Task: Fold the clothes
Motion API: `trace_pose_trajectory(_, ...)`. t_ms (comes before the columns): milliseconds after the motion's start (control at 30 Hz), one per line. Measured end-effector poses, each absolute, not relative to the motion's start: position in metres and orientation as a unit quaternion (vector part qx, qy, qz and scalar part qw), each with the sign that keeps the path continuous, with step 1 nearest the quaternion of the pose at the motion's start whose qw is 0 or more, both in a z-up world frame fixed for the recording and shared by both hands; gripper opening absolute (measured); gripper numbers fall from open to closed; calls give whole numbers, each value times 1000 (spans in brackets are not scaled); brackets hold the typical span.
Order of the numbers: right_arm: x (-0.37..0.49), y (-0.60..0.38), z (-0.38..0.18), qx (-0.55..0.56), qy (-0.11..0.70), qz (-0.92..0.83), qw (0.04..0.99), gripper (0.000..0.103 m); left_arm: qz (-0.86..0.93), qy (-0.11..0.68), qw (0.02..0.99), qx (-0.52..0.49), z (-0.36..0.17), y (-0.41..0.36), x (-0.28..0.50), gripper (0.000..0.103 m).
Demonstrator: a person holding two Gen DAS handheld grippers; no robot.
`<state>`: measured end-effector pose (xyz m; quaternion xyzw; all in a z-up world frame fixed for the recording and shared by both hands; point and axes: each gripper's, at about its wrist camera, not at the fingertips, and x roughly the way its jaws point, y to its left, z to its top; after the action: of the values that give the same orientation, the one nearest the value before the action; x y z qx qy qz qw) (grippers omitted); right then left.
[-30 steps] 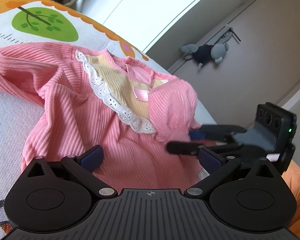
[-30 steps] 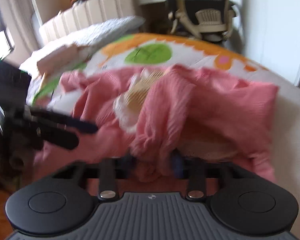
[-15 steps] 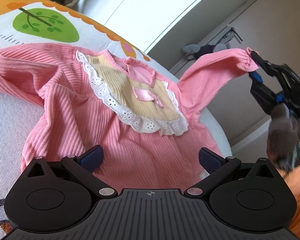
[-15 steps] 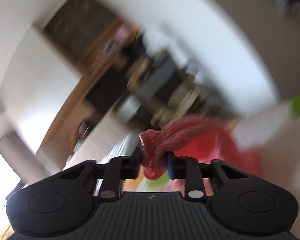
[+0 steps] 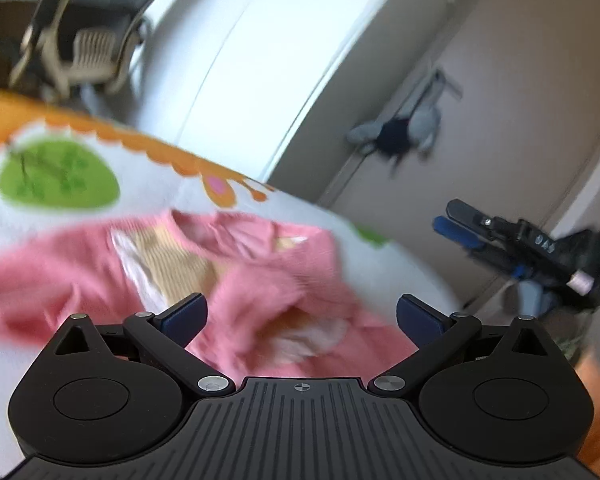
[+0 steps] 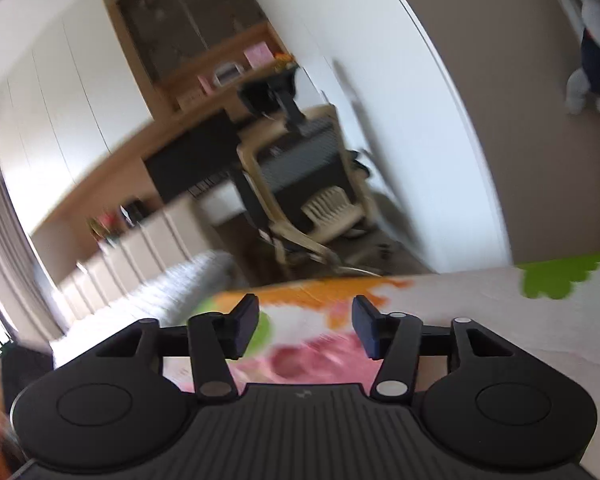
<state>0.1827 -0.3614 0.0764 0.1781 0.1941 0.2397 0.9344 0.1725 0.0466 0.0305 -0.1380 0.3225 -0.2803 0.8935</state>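
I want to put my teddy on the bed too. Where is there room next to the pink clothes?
Bare blanket lies right of the pink dress, out to the bed's edge, and behind it, by the green tree print. The middle is crowded: the dress spreads across it, just ahead of the open left tool.

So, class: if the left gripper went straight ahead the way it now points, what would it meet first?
Most likely the pink garment lying on the bed cover. The left gripper is open and the garment fills the gap ahead of it; blur makes depth uncertain.
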Motion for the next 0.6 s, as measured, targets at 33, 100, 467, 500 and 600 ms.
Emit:
trace_pose_trajectory(33, 181, -360, 70, 161, 196, 233, 939, 56, -277, 326, 899, -95, 29, 36, 176, 97)
trace_pose_trajectory(100, 177, -356, 59, 139, 206, 233, 940, 57, -257, 344, 903, -19, 20, 17, 183, 75)
trace_pose_trajectory(467, 185, -348, 41, 111, 236, 218, 940, 57, -81, -27, 848, 523, 15, -61, 156, 16)
trace_pose_trajectory(500, 186, -347, 40, 108, 239, 218, 940, 57, -74, -54, 824, 560, 8, -59, 154, 18)
trace_pose_trajectory(600, 187, -344, 38, 97, 250, 220, 938, 57, -109, 20, 807, 580, -19, -43, 156, 42)
